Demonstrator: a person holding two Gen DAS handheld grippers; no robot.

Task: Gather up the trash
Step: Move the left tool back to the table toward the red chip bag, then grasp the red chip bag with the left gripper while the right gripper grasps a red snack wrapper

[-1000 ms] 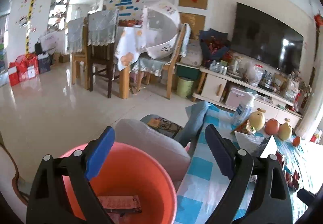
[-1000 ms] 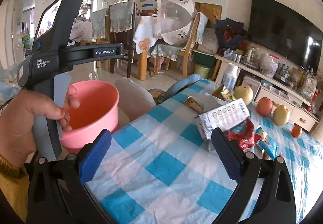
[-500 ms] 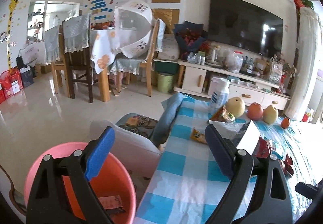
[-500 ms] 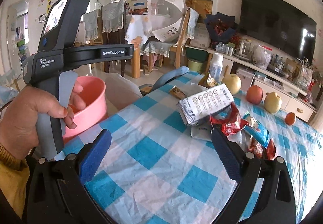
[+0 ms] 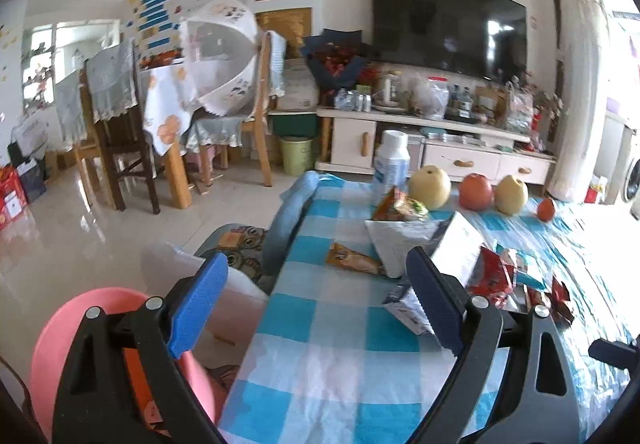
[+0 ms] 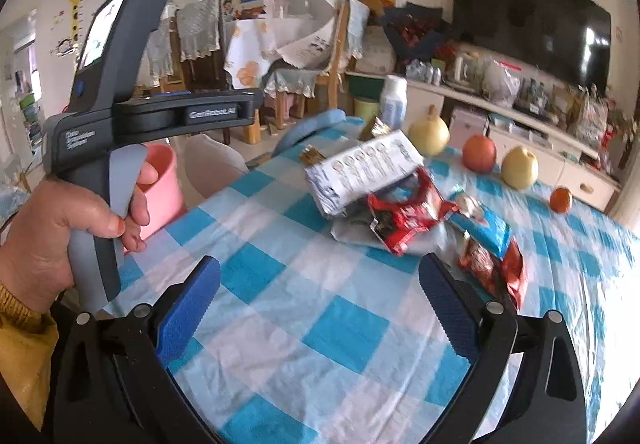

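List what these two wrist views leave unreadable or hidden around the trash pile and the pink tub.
- Pink tub: left wrist view, its inside is covered by the left gripper; right wrist view, the hand blocks most of it.
- Silver carton: right wrist view, print smeared by motion blur.
- Red wrapper: label blurred.
- White bottle: label too small.

Both tongs share one build: black triangular frames with cut-out windows, silver screws at the pivots, blue ribbed pads on the inner faces. The left tongs [image 5: 316, 308] and right tongs [image 6: 320, 308] match. The left hand [image 6: 60, 236] wears a mustard-yellow knitted cuff; its dark grey handle has a pale grey trigger, a small screen and white lettering, blurred, perhaps "GenRobot.AI".
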